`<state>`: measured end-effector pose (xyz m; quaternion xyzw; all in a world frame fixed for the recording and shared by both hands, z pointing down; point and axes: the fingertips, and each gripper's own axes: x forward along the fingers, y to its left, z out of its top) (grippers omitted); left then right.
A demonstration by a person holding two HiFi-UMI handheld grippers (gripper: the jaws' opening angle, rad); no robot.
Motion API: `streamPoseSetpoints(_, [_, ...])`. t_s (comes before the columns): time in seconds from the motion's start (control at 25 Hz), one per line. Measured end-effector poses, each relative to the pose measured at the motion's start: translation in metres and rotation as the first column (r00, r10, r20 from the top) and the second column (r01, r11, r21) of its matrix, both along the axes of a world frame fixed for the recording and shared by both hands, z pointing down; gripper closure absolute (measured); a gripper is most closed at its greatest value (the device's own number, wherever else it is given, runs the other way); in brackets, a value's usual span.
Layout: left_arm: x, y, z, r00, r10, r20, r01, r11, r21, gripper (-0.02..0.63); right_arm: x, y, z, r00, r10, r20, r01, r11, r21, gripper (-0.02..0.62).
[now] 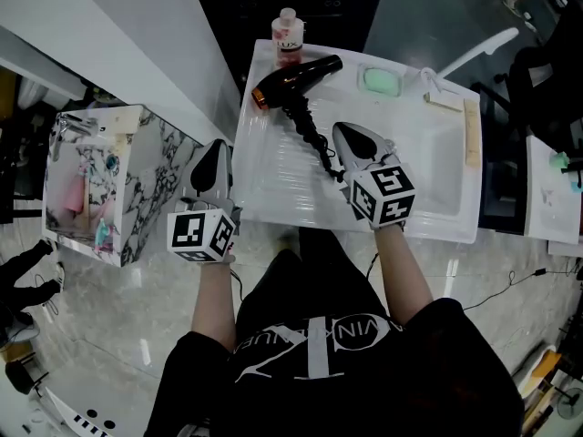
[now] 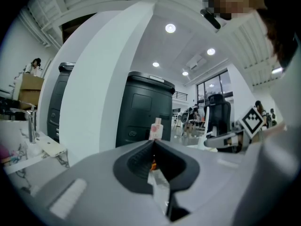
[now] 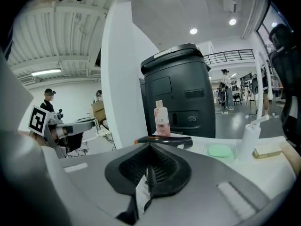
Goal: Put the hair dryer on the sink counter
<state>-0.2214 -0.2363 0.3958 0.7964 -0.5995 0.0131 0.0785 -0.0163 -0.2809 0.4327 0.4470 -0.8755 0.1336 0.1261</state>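
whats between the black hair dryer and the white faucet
A mint green soap bar lies between the black hair dryer and the white faucet, seen in the head view and the right gripper view.

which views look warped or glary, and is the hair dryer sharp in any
Head view: even light, hair dryer sharp on the sink counter, which shows a mild sheen. Left gripper view: heavy fisheye bend, dark corners, ceiling lights flaring, foreground soft. Right gripper view: same bend, hair dryer fairly clear, foreground blurred.
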Motion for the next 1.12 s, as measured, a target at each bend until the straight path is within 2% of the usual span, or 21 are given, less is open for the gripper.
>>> streamPoseSetpoints(0.28, [0.002, -0.001, -0.012, 1.0, -0.004, 0.003, 0.004, 1.0, 0.023, 0.606, 0.008, -0.001, -0.022, 0.999, 0.006, 0.038, -0.008, 0.999, 0.049, 0.592])
streamPoseSetpoints(1.12, [0.009, -0.017, -0.044, 1.0, -0.006, 0.013, 0.005, 0.997, 0.071, 0.606, 0.031, -0.008, -0.062, 0.994, 0.036, 0.106, -0.048, 0.992, 0.121, 0.592])
